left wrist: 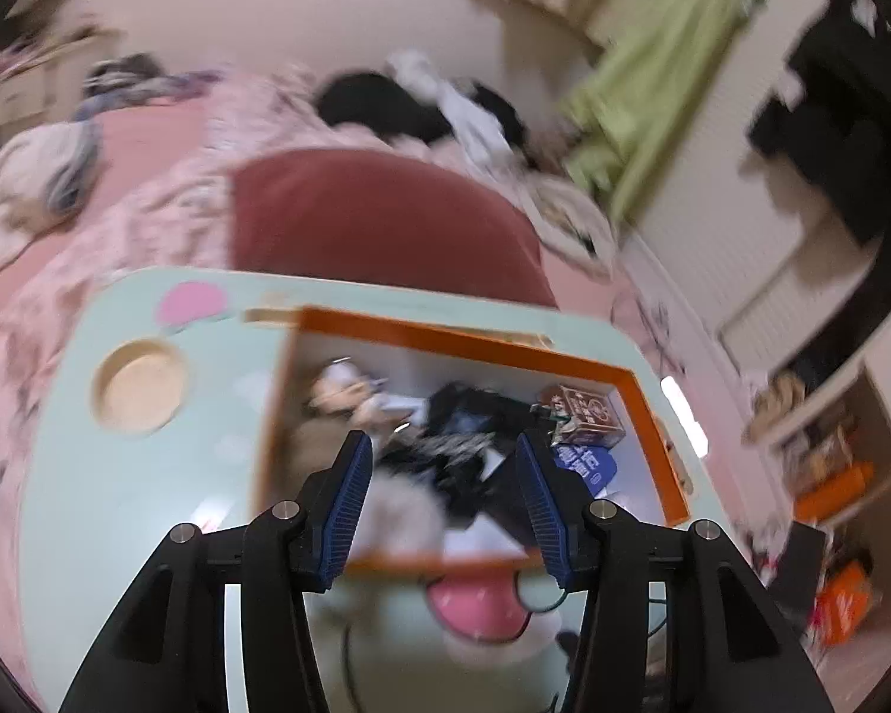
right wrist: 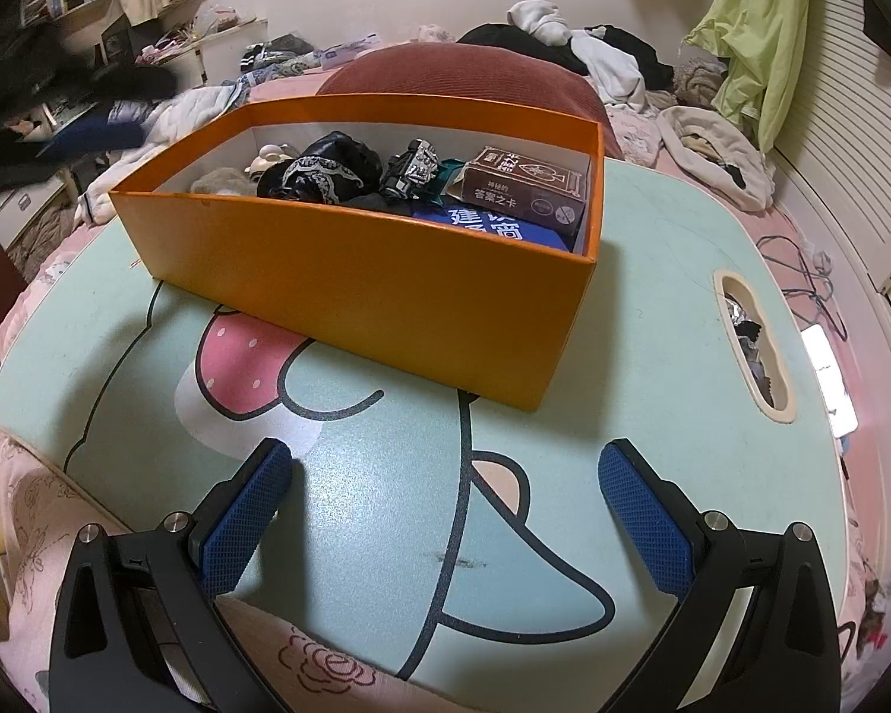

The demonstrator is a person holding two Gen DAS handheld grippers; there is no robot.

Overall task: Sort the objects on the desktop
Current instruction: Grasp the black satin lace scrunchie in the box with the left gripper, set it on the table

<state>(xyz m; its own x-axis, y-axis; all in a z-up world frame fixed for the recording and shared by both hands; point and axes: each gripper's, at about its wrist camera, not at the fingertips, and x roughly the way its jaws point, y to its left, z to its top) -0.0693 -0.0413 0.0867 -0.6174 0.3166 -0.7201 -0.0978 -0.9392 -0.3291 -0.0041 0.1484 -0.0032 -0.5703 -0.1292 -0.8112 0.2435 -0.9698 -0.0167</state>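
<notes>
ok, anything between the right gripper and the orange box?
Nothing visible. The right gripper hangs open over bare mint tabletop, and the orange box sits straight ahead of it with its near wall facing the gripper. Only printed cartoon artwork lies between them.

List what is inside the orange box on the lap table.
Inside the orange box: a brown card box, a blue printed item beneath it, a black lacy bundle, a small silver-black object and something beige. The near wall hides whatever lies lower.
</notes>
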